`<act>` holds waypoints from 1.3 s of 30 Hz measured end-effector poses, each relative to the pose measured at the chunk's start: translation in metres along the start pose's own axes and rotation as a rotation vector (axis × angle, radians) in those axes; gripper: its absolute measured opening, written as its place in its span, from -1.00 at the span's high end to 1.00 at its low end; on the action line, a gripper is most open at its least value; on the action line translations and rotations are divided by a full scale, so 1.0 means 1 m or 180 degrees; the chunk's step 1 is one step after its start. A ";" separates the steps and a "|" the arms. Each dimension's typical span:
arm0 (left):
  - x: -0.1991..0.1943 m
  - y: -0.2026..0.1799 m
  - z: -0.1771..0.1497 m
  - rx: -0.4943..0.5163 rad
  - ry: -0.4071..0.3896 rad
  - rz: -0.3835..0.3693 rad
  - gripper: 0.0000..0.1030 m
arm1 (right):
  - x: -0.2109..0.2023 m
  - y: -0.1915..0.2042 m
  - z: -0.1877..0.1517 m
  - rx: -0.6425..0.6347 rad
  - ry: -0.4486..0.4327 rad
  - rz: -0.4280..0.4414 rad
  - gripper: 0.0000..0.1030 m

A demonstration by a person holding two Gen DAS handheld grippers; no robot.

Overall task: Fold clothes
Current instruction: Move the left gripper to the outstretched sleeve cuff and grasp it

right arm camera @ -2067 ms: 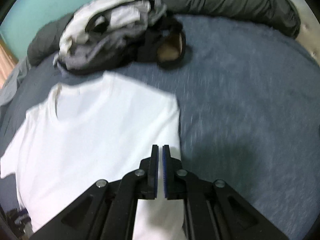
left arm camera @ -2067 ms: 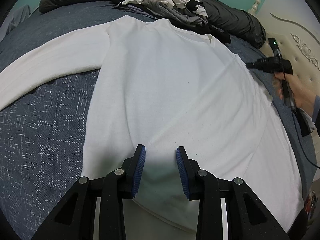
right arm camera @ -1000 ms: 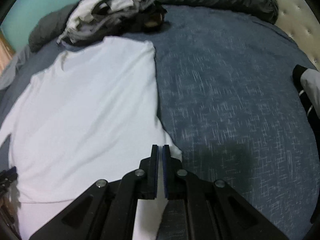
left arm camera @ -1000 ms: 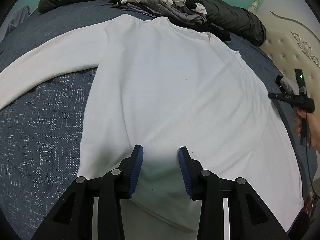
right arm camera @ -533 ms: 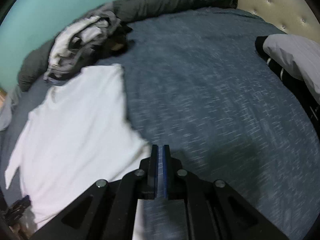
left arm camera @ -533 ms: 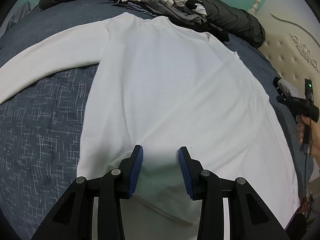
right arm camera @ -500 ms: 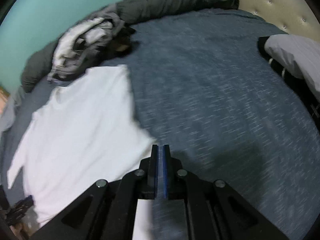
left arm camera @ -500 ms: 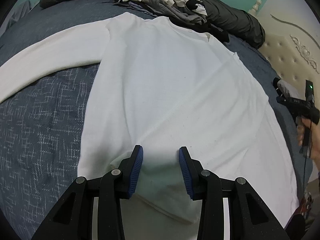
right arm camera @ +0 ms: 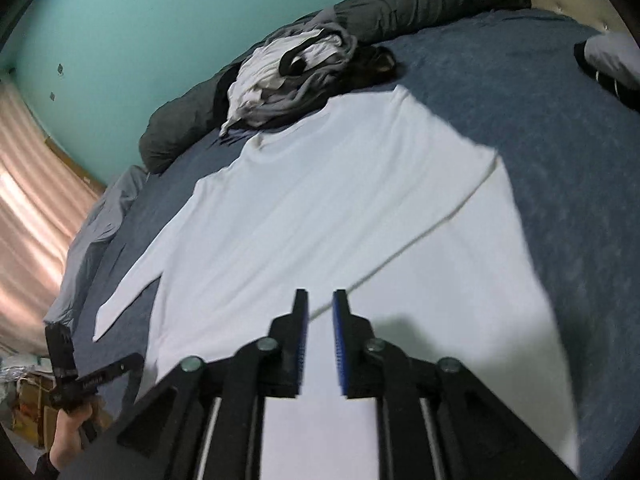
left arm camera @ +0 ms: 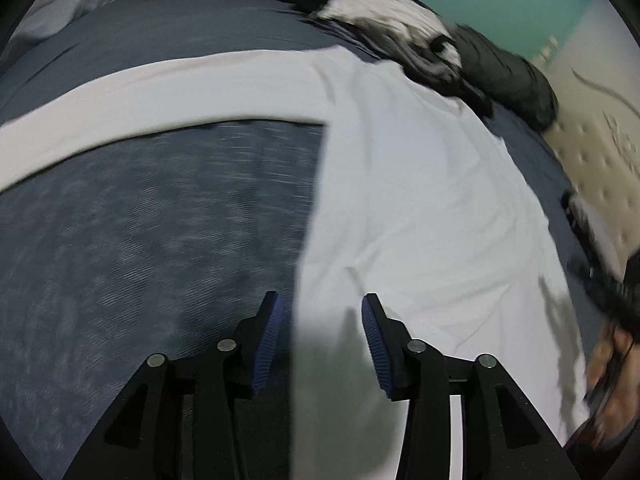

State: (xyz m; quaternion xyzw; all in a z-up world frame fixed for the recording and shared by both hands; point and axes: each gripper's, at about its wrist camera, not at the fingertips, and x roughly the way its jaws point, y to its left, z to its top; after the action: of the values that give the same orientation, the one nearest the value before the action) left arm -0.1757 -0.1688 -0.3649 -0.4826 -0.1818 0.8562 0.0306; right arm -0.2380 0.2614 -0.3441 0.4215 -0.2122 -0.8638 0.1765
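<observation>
Right sleeve now folded across white long-sleeved knit shirt [right arm camera: 320, 200]; right gripper [right arm camera: 320, 320] jaws opening, empty; left gripper [left arm camera: 322, 320] half-open and widening, empty, over the hem's left corner; left sleeve next.

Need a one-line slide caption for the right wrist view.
Right gripper, jaws opening and empty, above a white long-sleeve shirt spread on a blue bedspread, right sleeve folded across the body, clothes pile behind.

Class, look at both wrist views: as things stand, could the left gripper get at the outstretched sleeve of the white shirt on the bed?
Probably yes. The left gripper, its jaws opening with nothing gripped, hovers over the white shirt by its side edge. The sleeve lies flat across bare blue bedding, with nothing on it or in the way.
</observation>
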 end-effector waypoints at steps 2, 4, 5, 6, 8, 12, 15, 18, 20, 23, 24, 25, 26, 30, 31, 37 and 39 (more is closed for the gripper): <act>-0.010 0.013 0.003 -0.0116 0.0011 0.0028 0.04 | 0.001 0.003 -0.006 0.0087 -0.0020 0.0100 0.45; -0.020 0.026 0.008 -0.0148 0.0047 0.0115 0.04 | 0.002 0.006 -0.009 0.0127 -0.0039 0.0164 0.19; -0.025 0.033 0.010 -0.0153 0.0057 0.0167 0.04 | 0.001 0.007 -0.009 0.0142 -0.0041 0.0187 0.19; -0.029 0.039 0.013 -0.0162 0.0062 0.0227 0.04 | 0.000 0.007 -0.009 0.0156 -0.0041 0.0209 0.19; -0.039 0.058 0.022 -0.0239 0.0045 0.0345 0.04 | -0.003 0.007 -0.009 0.0187 -0.0089 0.0231 0.18; -0.054 0.096 0.035 -0.0372 -0.0001 0.0660 0.02 | -0.004 0.005 -0.012 0.0194 -0.0103 0.0214 0.01; -0.061 0.129 0.045 -0.0533 0.0018 0.0768 0.02 | 0.000 0.000 -0.012 0.0272 -0.0061 0.0266 0.01; -0.070 0.160 0.055 -0.0699 -0.0031 0.0900 0.02 | 0.003 -0.002 -0.009 0.0348 -0.0047 0.0320 0.01; -0.073 0.182 0.063 -0.0820 -0.0041 0.0944 0.01 | 0.005 0.001 -0.007 0.0336 -0.0046 0.0350 0.01; -0.076 0.207 0.075 -0.0881 -0.0085 0.1109 0.01 | 0.009 0.008 -0.004 0.0249 -0.0046 0.0352 0.00; -0.077 0.214 0.079 -0.0898 -0.0102 0.1151 0.01 | 0.011 0.009 -0.003 0.0231 -0.0038 0.0355 0.00; -0.078 0.222 0.082 -0.0915 -0.0119 0.1192 0.01 | 0.013 0.011 -0.004 0.0220 -0.0031 0.0357 -0.01; -0.079 0.230 0.085 -0.0932 -0.0135 0.1232 0.00 | 0.016 0.011 -0.004 0.0215 -0.0019 0.0353 -0.01; -0.083 0.262 0.097 -0.1064 -0.0194 0.1320 -0.01 | 0.023 0.013 -0.006 0.0213 0.0035 0.0335 -0.01; -0.083 0.270 0.098 -0.1123 -0.0209 0.1324 -0.01 | 0.025 0.014 -0.007 0.0197 0.0045 0.0322 -0.01; -0.074 0.301 0.105 -0.1305 -0.0236 0.1435 -0.05 | 0.028 0.016 -0.009 0.0148 0.0050 0.0306 -0.01; -0.070 0.307 0.106 -0.1342 -0.0241 0.1383 -0.05 | 0.029 0.015 -0.009 0.0155 0.0055 0.0309 -0.01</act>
State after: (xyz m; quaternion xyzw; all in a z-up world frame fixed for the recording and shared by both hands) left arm -0.1893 -0.5010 -0.3634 -0.4736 -0.2490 0.8035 -0.2609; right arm -0.2456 0.2326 -0.3597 0.4223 -0.2517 -0.8452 0.2097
